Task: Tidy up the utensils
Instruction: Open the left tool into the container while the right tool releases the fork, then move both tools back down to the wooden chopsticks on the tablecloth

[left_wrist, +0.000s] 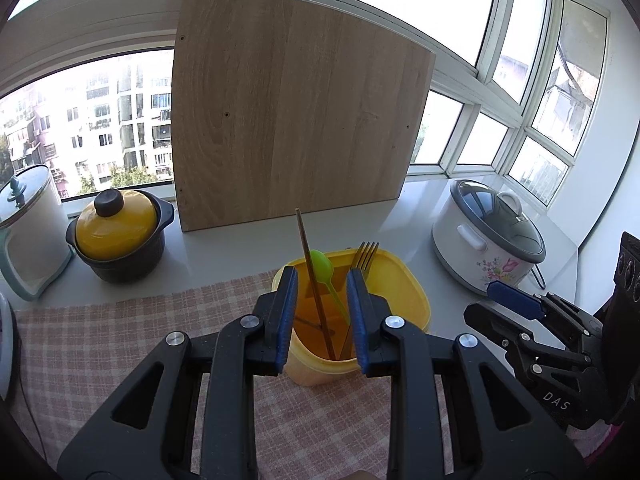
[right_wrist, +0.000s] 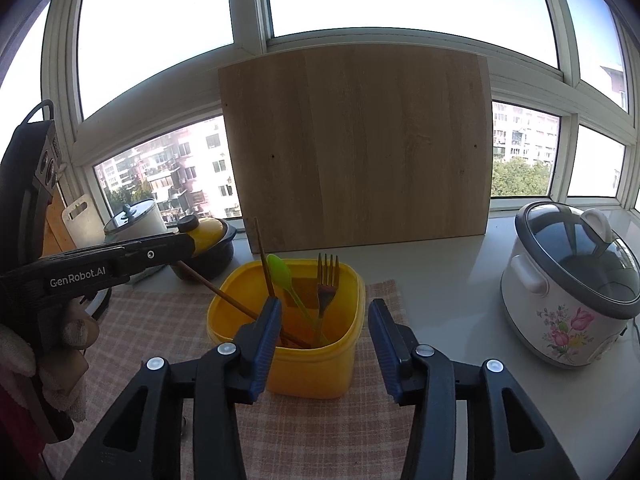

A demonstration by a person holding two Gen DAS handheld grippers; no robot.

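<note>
Yellow container (right_wrist: 312, 368) on checked cloth (right_wrist: 160, 320), holding chopsticks (right_wrist: 266, 268), green spoon (right_wrist: 280, 270), fork (right_wrist: 328, 276)

Both tools are matte black plastic with triangular cut-outs in the arms, silver round screw heads at the pivots and blue pads lining the jaws. The left gripper (right_wrist: 188, 236) carries white "GenRobot.AI" lettering at 9 o'clock; the right gripper (left_wrist: 516, 300) shows "DAS". A knitted off-white glove (right_wrist: 24, 356) covers the hand.
</note>
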